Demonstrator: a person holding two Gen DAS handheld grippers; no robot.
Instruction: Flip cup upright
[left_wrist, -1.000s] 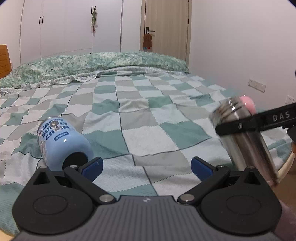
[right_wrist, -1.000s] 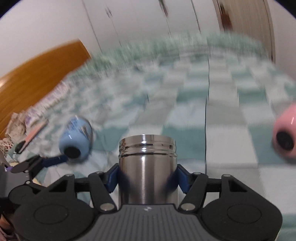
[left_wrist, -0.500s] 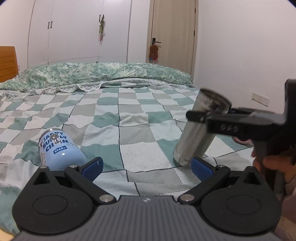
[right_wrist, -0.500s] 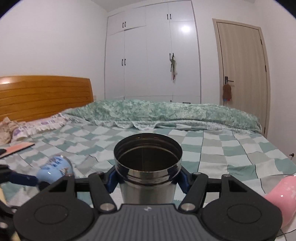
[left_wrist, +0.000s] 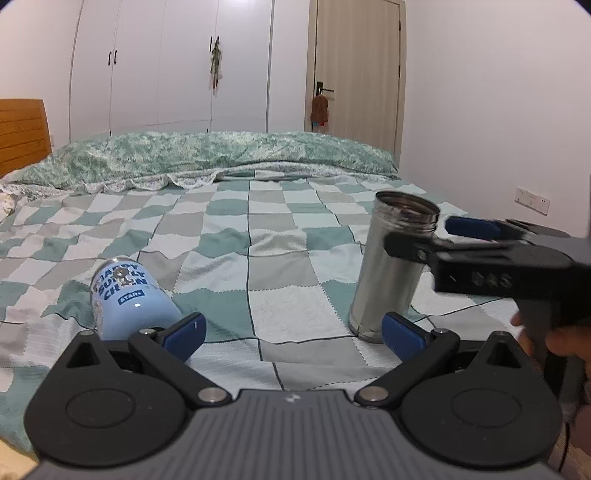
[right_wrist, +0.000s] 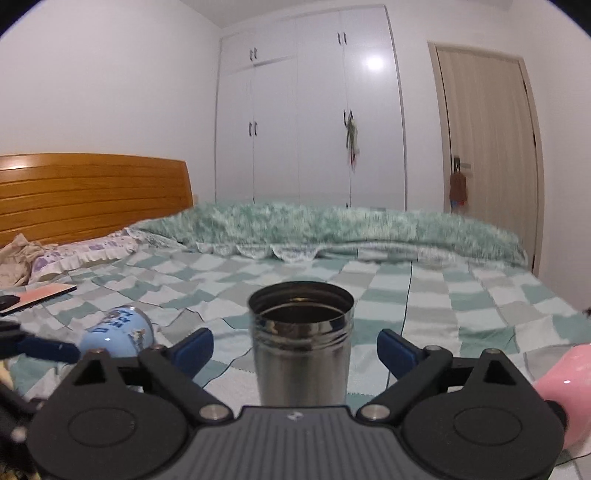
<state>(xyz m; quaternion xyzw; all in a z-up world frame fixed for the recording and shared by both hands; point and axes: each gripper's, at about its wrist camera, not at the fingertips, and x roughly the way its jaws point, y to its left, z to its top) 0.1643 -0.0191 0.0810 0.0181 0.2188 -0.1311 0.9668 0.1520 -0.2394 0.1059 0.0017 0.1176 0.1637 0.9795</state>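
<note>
A steel cup (left_wrist: 391, 269) stands upright on the checked bedspread, mouth up; it also shows in the right wrist view (right_wrist: 301, 339). My right gripper (right_wrist: 295, 349) is open, its blue pads apart on either side of the cup and not touching it. A light blue cup (left_wrist: 127, 301) lies on its side at the left, also in the right wrist view (right_wrist: 118, 332). My left gripper (left_wrist: 291, 334) is open and empty, its left pad just in front of the blue cup. A pink cup (right_wrist: 565, 387) lies on its side at the right.
The bed (left_wrist: 258, 236) has a green quilt rolled at its far side and a wooden headboard (right_wrist: 92, 192). A flat pink item (right_wrist: 40, 295) lies near the pillow. Wardrobe and door stand behind. The wall is close at the right.
The steel cup went from tilted in my right gripper's grip to standing on the bed. My right gripper has opened and let go of it. The left gripper has hardly moved.
</note>
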